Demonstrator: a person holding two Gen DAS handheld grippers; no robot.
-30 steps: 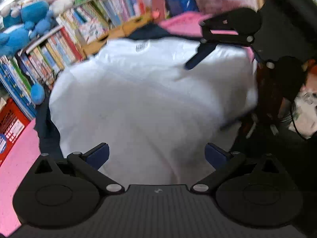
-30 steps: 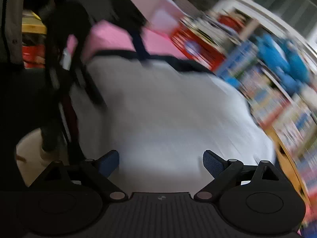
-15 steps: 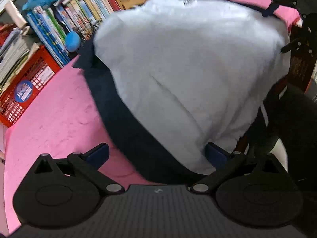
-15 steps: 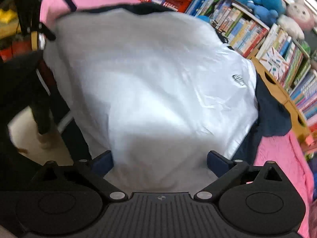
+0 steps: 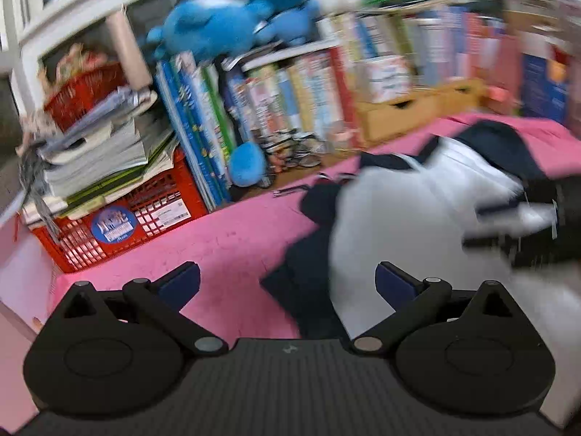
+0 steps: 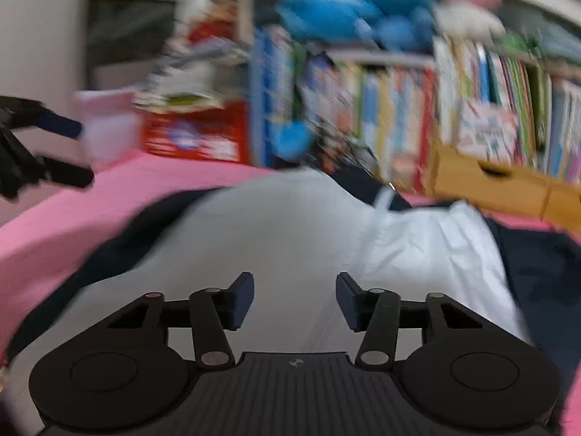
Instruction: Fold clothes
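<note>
Your white T-shirt with dark navy sleeves and trim (image 6: 290, 239) lies spread on the pink tabletop (image 5: 225, 239), its white body rumpled and its navy edges showing along both sides. In your left wrist view the shirt (image 5: 406, 218) fills the right half of the surface, blurred by motion, with a navy sleeve lying on the pink just ahead of your tool.

Your right gripper (image 6: 293, 299) sits low over the white cloth, its two blue-padded fingers (image 6: 241, 299) held at a middling gap with nothing pinched between them. Your left gripper (image 5: 287, 283) is spread wide, one finger above bare pink and the other above the shirt's white body, and it grips nothing. From the right wrist view that left tool (image 6: 54, 149) shows at the far left edge above the tabletop, its fingers parted.

Beyond the shirt, at the back edge of the surface, stand a red plastic crate with a round blue sticker (image 5: 120, 225), a row of upright children's books (image 5: 290, 101), and a yellow wooden drawer box (image 6: 497, 181). Blue plush toys (image 5: 218, 25) sit on top of the books.
</note>
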